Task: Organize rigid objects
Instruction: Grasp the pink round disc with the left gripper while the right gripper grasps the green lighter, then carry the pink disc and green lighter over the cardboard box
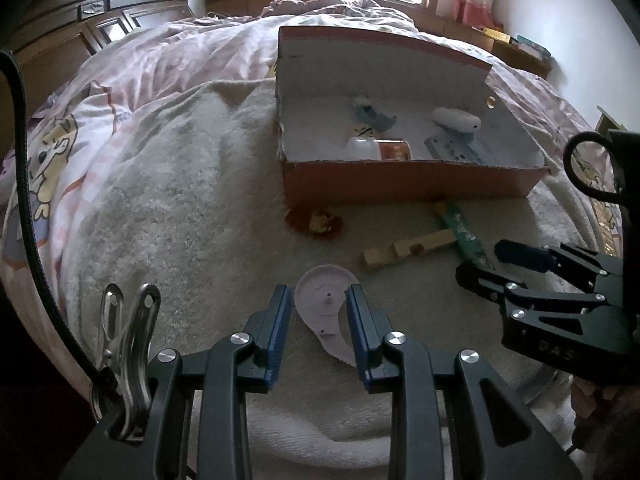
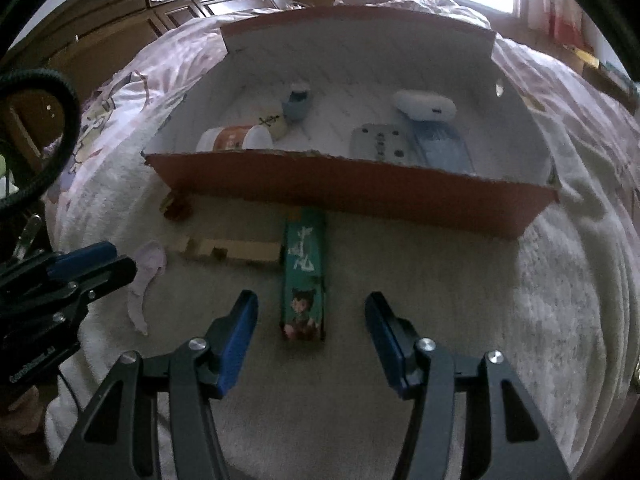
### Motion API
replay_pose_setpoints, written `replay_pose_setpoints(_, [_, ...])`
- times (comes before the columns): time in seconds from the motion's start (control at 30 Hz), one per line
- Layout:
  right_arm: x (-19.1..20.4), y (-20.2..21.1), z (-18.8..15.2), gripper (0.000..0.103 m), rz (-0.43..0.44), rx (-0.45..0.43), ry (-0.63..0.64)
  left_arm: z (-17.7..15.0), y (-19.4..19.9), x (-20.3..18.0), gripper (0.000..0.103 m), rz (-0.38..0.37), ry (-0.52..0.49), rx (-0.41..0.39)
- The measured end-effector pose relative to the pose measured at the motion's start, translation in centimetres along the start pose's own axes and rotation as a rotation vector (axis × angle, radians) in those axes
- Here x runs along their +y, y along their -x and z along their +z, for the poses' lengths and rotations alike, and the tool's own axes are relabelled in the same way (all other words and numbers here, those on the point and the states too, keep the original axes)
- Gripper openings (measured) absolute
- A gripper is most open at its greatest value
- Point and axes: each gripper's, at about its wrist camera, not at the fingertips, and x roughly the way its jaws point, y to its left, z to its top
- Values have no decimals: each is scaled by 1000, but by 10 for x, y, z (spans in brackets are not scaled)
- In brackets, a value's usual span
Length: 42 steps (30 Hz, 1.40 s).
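An open cardboard box (image 1: pixel 404 184) (image 2: pixel 360 192) sits on a white towel and holds several items: a white case (image 1: pixel 456 120), a grey strip (image 2: pixel 380 144), an orange-labelled jar (image 2: pixel 232 138). My left gripper (image 1: pixel 320 300) is open, its jaws on either side of a pale lilac curved plastic piece (image 1: pixel 326 304) lying on the towel. My right gripper (image 2: pixel 310 312) is open around the near end of a green printed box (image 2: pixel 304 276). A wooden block piece (image 1: pixel 408 250) (image 2: pixel 232 250) lies beside the green box (image 1: pixel 464 236).
A small red-and-yellow toy (image 1: pixel 316 222) (image 2: pixel 176 206) lies by the box's front left corner. A metal clip (image 1: pixel 128 328) sits beside my left gripper. The towel lies on a bed with a pink patterned quilt (image 1: pixel 120 80); a wooden headboard (image 1: pixel 100 12) stands at the far left.
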Motion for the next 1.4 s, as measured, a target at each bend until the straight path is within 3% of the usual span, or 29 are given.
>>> replay_pose_setpoints(0.07, [1, 0, 0, 50, -29, -9, 22, 0, -2, 0, 30, 0, 1, 6])
replay_pose_setpoints(0.13, [0, 1, 0, 32, -61, -18, 36, -1, -6, -2, 39, -5, -4, 17])
replay_pose_setpoints(0.3, [-11, 6, -2, 24, -66, -15, -20, -4, -13, -5, 42, -3, -8, 39])
replay_pose_setpoints(0.43, [-23, 11, -5, 24, -81, -11, -62, -4, -19, -7, 42, 2, -14, 52])
replay_pose_setpoints(0.87, [-35, 5, -5, 25, -16, -18, -120, -3, -28, -13, 42, 10, -9, 28])
replay_pose_setpoints(1.0, [-36, 4, -4, 35, 5, -25, -123, -3, -29, -14, 42, 17, -20, 15])
replay_pose_setpoints(1.1, [-31, 2, -3, 35, -14, -44, -88, -4, -28, -15, 41, 19, -25, 10])
replay_pose_setpoints(1.2, [-27, 2, -4, 35, -30, -54, -54, -4, -26, -15, 41, 14, -25, 13])
replay_pose_setpoints(1.3, [-27, 3, -6, 24, -55, -64, -47, -5, -22, -15, 41, 4, -23, 16])
replay_pose_setpoints(1.4, [-31, 5, -6, 24, -36, -70, -68, -6, -16, -17, 41, 3, -27, 9])
